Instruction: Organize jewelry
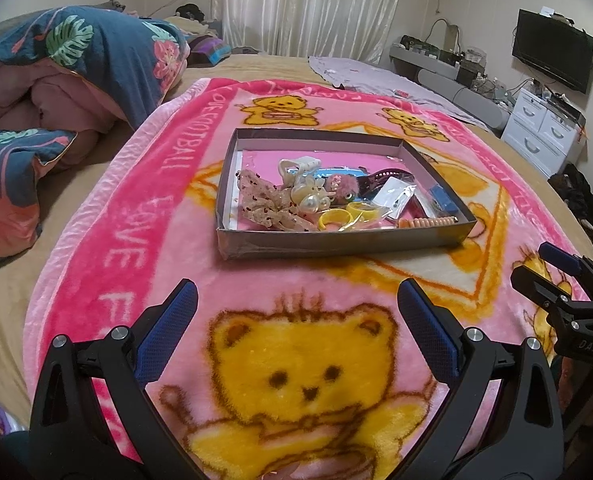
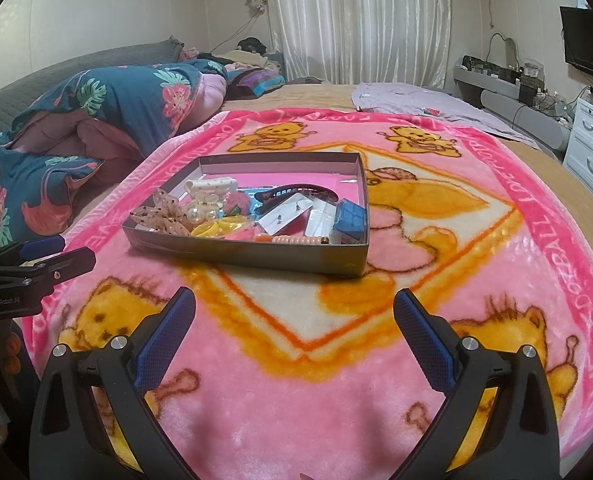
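Note:
A shallow grey cardboard tray (image 1: 336,238) (image 2: 256,258) sits on a pink bear-print blanket (image 1: 304,360) (image 2: 296,380). It holds a jumble of jewelry and hair pieces: a floral scrunchie (image 1: 264,200) (image 2: 160,210), a pearl clip (image 1: 310,200) (image 2: 202,210), yellow rings (image 1: 336,216) (image 2: 216,227), a coral bead bracelet (image 1: 426,222) (image 2: 296,240), a black hair claw (image 2: 292,192), a small blue box (image 2: 350,216). My left gripper (image 1: 296,300) is open and empty, short of the tray. My right gripper (image 2: 294,304) is open and empty, also short of it.
A folded floral quilt (image 1: 56,80) (image 2: 96,128) lies at the left on the bed. A lilac cloth (image 2: 436,112) lies at the far right. White drawers (image 1: 544,132) and a TV (image 1: 552,54) stand beyond the bed's right edge.

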Motion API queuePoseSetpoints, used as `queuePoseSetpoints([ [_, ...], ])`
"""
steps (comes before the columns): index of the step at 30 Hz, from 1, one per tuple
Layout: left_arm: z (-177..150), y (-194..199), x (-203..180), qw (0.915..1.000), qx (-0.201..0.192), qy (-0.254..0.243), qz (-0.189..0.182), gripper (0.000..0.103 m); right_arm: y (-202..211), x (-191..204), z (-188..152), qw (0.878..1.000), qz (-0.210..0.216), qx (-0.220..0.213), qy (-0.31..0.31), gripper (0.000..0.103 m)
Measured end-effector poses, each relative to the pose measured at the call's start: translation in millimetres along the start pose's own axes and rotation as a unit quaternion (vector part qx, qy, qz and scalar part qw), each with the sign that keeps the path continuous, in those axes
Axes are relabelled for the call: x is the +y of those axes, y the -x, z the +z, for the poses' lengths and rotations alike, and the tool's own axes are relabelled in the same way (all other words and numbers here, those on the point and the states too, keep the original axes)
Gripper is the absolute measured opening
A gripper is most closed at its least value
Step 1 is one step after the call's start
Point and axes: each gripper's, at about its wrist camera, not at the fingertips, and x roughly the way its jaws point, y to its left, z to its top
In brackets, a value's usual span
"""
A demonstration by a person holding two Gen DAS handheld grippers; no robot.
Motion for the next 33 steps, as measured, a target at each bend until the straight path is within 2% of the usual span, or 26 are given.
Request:
queuePoseSetpoints([
  [33, 0.1, -0.8, -0.6, 1.0, 0.006, 0.0, 0.004, 0.094, -0.4, 0.4, -0.1, 1.0, 0.0, 0.0, 0.001, 0.099],
])
